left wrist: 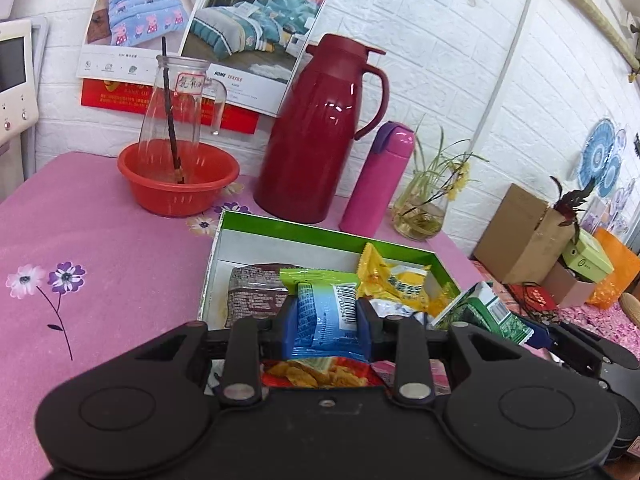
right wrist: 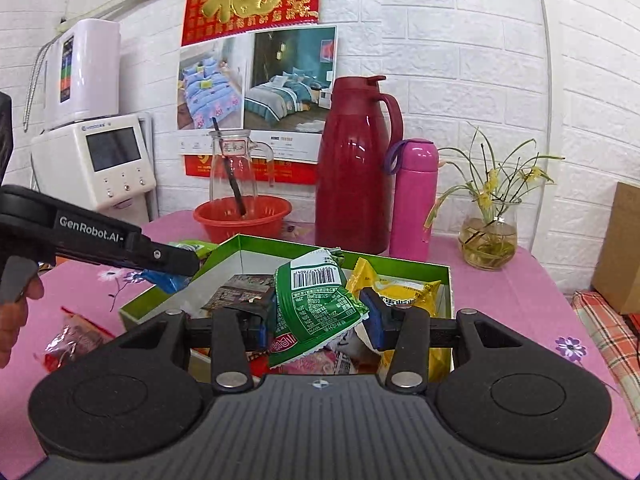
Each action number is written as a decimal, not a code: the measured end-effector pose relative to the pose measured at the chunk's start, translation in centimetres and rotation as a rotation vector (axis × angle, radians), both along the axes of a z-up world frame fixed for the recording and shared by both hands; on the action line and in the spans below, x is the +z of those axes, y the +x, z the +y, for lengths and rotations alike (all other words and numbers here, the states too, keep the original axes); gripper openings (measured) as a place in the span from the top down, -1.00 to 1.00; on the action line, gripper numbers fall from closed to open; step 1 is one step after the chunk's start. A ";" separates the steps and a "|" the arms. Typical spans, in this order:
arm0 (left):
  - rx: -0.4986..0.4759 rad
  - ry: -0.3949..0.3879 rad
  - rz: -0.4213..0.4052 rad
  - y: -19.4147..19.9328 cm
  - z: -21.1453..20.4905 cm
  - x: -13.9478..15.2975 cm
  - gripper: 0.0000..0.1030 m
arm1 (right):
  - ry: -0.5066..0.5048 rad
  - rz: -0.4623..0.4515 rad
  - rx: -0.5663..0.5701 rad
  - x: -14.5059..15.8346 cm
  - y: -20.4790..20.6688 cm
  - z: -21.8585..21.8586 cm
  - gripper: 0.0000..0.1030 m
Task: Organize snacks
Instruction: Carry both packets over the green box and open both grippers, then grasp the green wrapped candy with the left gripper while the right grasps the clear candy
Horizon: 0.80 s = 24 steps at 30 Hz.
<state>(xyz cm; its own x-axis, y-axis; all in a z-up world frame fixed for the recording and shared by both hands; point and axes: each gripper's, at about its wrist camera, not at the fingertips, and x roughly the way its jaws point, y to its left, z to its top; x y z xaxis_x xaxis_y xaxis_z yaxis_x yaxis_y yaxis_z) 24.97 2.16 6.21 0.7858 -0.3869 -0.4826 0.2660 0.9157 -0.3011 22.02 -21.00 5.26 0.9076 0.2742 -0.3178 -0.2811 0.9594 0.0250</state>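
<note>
On the pink flowered counter (left wrist: pixel 120 248), in front of the dark red thermos jug (left wrist: pixel 320 128), sits the open green-rimmed box (left wrist: pixel 320 236) that holds the snacks. Through my left wrist camera, my left hand-held gripper (left wrist: pixel 327 316) is clamped on a blue snack packet (left wrist: pixel 326 314) with a green top edge and a barcode, held above the near end of the box; its blue pads press the packet from both sides. Below it I see a red packet printed with chips (left wrist: pixel 320 372). Inside the box lie a brown packet (left wrist: pixel 256 292) on the left and a yellow packet (left wrist: pixel 396 280) against the right wall.

My right hand-held gripper (right wrist: pixel 318 318) holds a green snack packet (right wrist: pixel 316 304) (barcode side facing me, crumpled and tilted) over the box, and both pads touch its sides. From that camera the left hand-held gripper comes in from the left edge, with part of the hand (right wrist: pixel 16 312) that carries it showing beneath.

A red foil packet (right wrist: pixel 76 340) lies on the counter outside the box, near its left corner. Behind the box stand a red plastic basin (left wrist: pixel 178 180) with a glass pitcher (left wrist: pixel 176 108) in it, a pink flask (left wrist: pixel 376 176) just right of the thermos jug, and a glass vase of yellow flowers (right wrist: pixel 488 236).
</note>
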 end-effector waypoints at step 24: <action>0.054 0.089 0.008 -2.3 0.2 -1.6 -1.00 | -0.038 0.003 0.021 -0.4 -2.5 0.1 -1.00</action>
